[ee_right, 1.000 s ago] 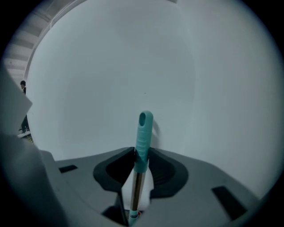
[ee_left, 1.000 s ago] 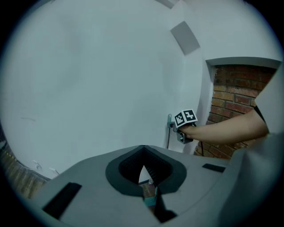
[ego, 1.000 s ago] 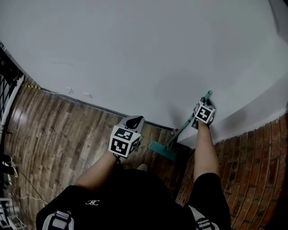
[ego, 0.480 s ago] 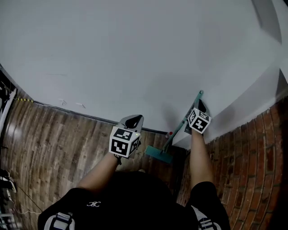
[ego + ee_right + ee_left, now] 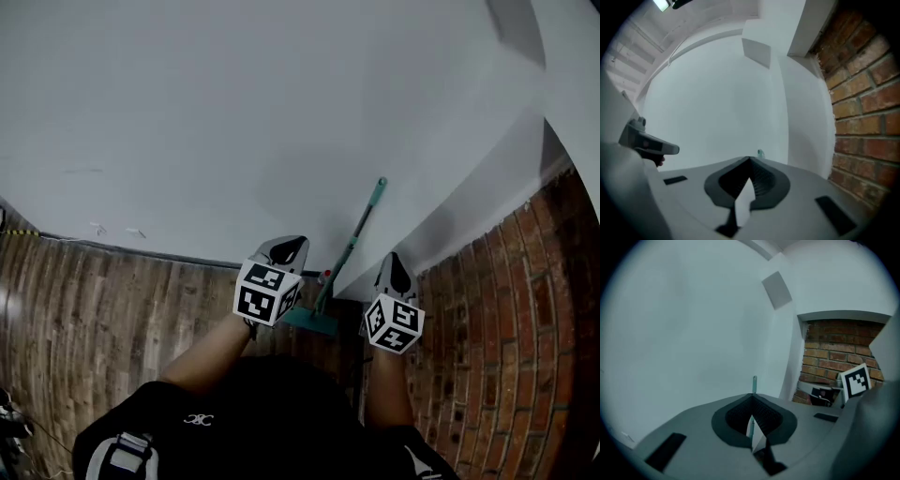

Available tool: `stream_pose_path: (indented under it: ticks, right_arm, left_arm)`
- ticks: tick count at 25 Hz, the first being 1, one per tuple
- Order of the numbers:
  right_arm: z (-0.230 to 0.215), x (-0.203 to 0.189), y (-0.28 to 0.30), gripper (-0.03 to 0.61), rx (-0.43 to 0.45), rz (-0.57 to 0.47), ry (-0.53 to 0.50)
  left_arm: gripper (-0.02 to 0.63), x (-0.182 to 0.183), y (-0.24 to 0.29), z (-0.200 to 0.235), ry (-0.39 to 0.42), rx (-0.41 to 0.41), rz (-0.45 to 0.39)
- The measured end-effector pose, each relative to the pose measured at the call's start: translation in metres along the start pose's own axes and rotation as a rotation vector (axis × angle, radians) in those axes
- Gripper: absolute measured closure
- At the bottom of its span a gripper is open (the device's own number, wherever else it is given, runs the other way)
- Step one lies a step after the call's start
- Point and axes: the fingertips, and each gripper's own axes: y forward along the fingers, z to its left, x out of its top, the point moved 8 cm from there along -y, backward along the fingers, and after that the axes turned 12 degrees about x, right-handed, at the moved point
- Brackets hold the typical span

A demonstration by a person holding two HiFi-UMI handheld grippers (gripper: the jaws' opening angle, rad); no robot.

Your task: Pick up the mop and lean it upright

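The left gripper (image 5: 286,251) and right gripper (image 5: 394,272), 2 grey tools with jaws closed tip to tip on nothing, flank a teal long-handled mop (image 5: 352,246), its flat head on the brown wood-plank floor (image 5: 112,309), its handle leaning upright in a corner of the white wall (image 5: 234,122).

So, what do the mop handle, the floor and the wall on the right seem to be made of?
Mop handle: painted metal or plastic, I cannot tell which; smooth, even teal, thin and straight.
Floor: wood planks or wood-look laminate; brown streaked boards, slight sheen.
Right wall: bare red brick with pale mortar lines, matte and rough.
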Motion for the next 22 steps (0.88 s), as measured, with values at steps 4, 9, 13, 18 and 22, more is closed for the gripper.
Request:
stream_pose_path:
  ticks: [4,9,13,18,22]
  right_arm:
    - [0.008,-0.022,-0.036,0.565,-0.007,0.051,0.025]
    - [0.002,-0.029,-0.048,0.566,0.01,0.036,0.075]
    - [-0.001,-0.026,-0.051,0.566,0.006,0.025,0.084]
    - [0.004,-0.023,-0.046,0.566,0.023,0.024,0.072]
    - [0.009,-0.023,-0.041,0.566,0.042,0.024,0.073]
  left_arm:
    - [0.618,-0.007,0.009,-0.019,0.018,-0.052,0.021]
    - [0.618,-0.009,0.015,-0.036,0.04,-0.098,0.032]
    - [0.618,-0.01,0.015,-0.042,0.047,-0.11,0.034]
    - [0.618,-0.014,0.014,-0.037,0.045,-0.097,0.05]
    - [0.618,-0.014,0.011,-0.033,0.05,-0.087,0.051]
